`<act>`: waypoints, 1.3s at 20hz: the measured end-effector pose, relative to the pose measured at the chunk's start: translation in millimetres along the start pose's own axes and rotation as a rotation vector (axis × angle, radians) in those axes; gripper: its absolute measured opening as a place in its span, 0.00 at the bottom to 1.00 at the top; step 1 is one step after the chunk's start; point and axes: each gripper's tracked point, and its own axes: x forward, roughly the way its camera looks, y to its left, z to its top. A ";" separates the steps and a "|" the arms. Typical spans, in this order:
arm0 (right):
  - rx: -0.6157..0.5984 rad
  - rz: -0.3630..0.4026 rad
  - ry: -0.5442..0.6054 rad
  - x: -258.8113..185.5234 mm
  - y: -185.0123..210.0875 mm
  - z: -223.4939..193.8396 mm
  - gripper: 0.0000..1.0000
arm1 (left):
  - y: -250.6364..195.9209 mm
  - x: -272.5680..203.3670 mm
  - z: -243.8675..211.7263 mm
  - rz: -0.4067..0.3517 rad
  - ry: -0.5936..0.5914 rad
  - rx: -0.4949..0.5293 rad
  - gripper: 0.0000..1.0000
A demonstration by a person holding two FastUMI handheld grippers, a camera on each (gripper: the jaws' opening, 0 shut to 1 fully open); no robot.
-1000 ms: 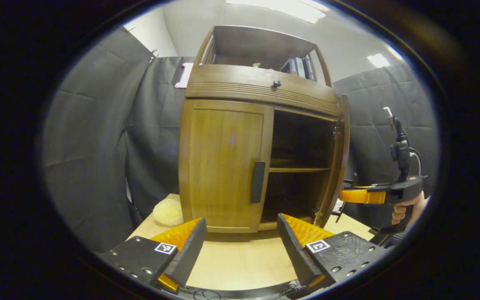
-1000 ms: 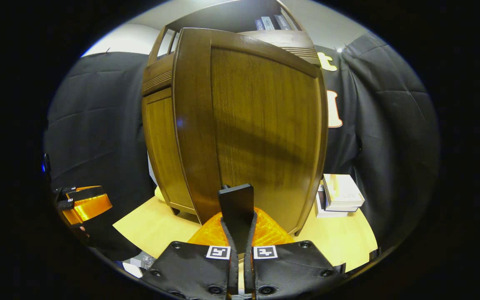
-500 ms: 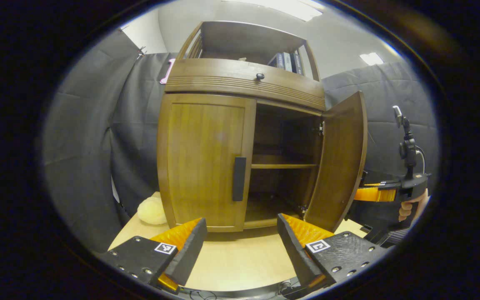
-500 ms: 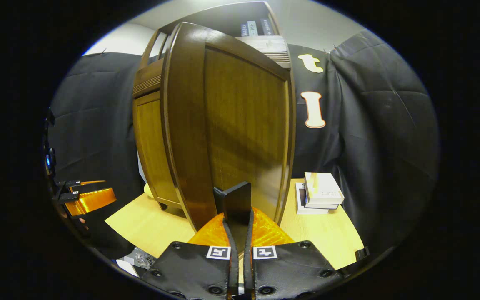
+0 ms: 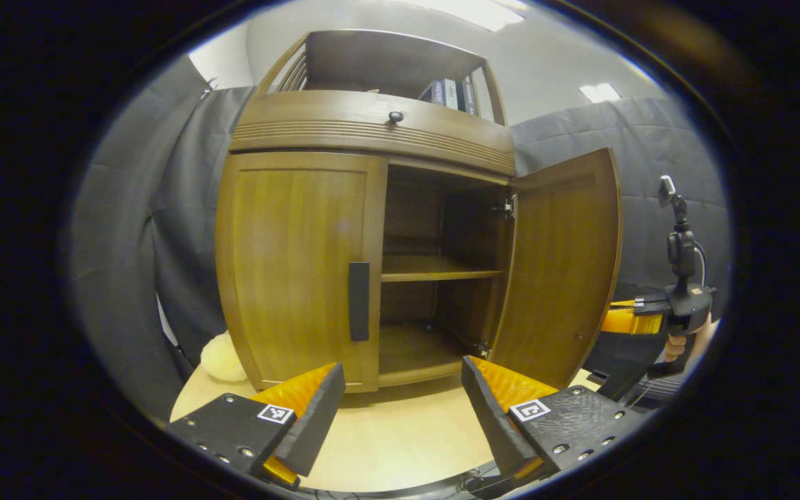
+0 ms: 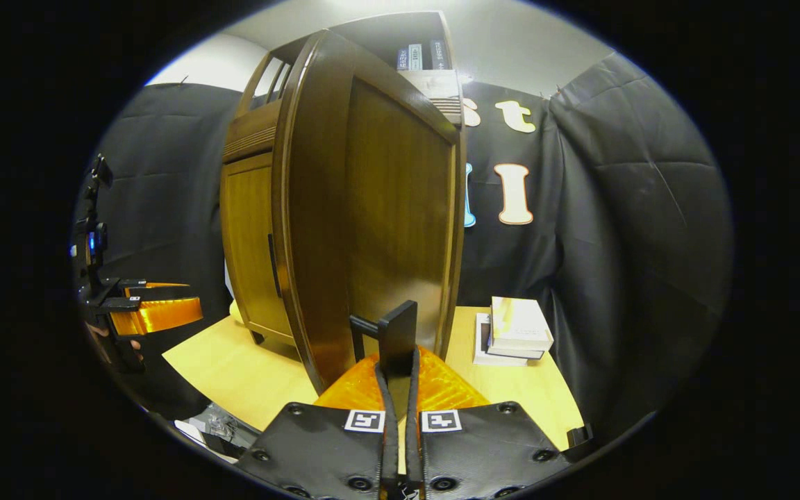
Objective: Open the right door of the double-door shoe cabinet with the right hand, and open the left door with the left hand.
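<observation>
A stack of books lies on the table ahead and to the right of the right gripper, and a pale yellow soft thing sits by the cabinet's foot, ahead and left of the left gripper. The right gripper's fingers are clamped on the black handle of the right door, which stands swung wide (shelves show inside). The left gripper is spread apart with nothing between its fingers; the closed left door and its dark handle lie straight ahead, well apart.

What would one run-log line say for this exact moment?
right door: open | right claw: shut on its handle | left door: closed | left claw: open, before cabinet
</observation>
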 end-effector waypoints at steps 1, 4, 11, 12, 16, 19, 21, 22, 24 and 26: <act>-0.003 -0.014 -0.004 -1.2 -4.7 -0.2 0.06 | -1.4 2.0 1.1 -0.007 0.001 -0.001 0.99; 0.017 -0.056 -0.012 -2.8 -19.7 -0.9 0.05 | -4.0 5.6 0.1 -0.014 0.003 -0.009 0.99; 0.011 -0.077 -0.041 -5.6 -46.2 0.4 0.04 | -6.8 13.5 1.3 -0.021 0.026 -0.033 0.99; 0.013 -0.074 -0.046 -6.8 -46.5 0.6 0.04 | -8.2 12.6 1.8 -0.023 0.024 -0.043 0.99; 0.005 -0.086 -0.051 -11.0 -48.9 -1.0 0.05 | -11.9 21.2 15.7 -0.019 -0.014 -0.088 0.99; 0.020 -0.098 -0.040 -18.9 -47.4 -4.7 0.05 | -11.1 19.0 17.4 -0.017 -0.028 -0.097 0.99; 0.011 -0.114 -0.031 -27.3 -47.1 -7.6 0.05 | -9.0 15.5 15.2 -0.011 -0.025 -0.087 0.99; 0.003 -0.127 -0.027 -32.7 -48.6 -8.6 0.04 | -7.4 13.9 12.3 -0.008 -0.023 -0.084 0.99; 0.013 -0.140 -0.018 -44.9 -40.5 -8.2 0.04 | -4.8 10.0 7.1 -0.002 -0.021 -0.084 0.99; 0.042 -0.152 -0.023 -59.3 -27.0 -7.3 0.05 | 0.3 6.4 3.4 0.010 -0.024 -0.087 0.99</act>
